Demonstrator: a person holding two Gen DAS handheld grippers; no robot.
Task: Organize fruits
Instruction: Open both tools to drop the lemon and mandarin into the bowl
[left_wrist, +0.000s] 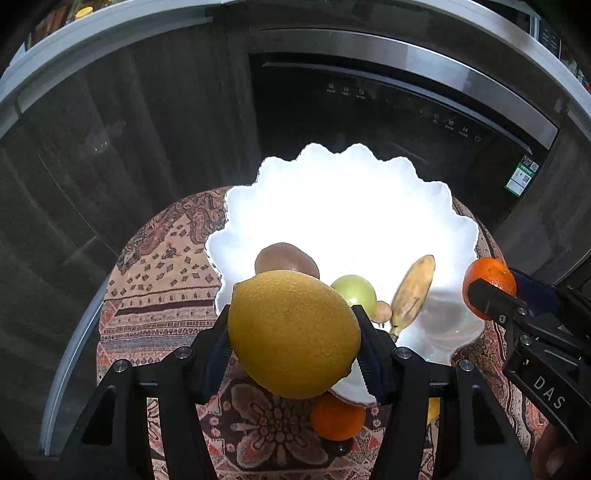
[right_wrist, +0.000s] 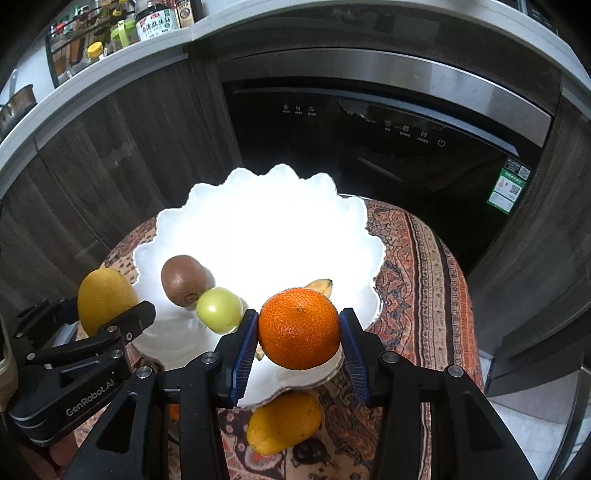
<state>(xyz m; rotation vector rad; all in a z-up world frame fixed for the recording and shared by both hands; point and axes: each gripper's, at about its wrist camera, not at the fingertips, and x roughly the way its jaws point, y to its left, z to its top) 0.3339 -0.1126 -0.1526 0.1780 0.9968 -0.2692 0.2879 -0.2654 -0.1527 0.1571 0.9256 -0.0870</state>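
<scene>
The jaws of the left gripper are clamped on a large yellow lemon, one pad on each flank. The jaws of the right gripper are clamped on an orange mandarin in the same manner.

Both fruits are held above the near rim of a white scalloped bowl, which stands on a tabletop covered with a patterned cloth. In the right wrist view the lemon sits at 9 o'clock from the bowl's centre and the mandarin at 6 o'clock.

Inside the bowl, in its near half:
- a brown kiwi at 8 o'clock;
- a green apple just beside the kiwi, towards 7 o'clock;
- a small banana, largely hidden behind the mandarin in the right wrist view.

On the cloth below the near rim lie a yellow mango and a second orange. A dark oven front stands behind the tabletop.
</scene>
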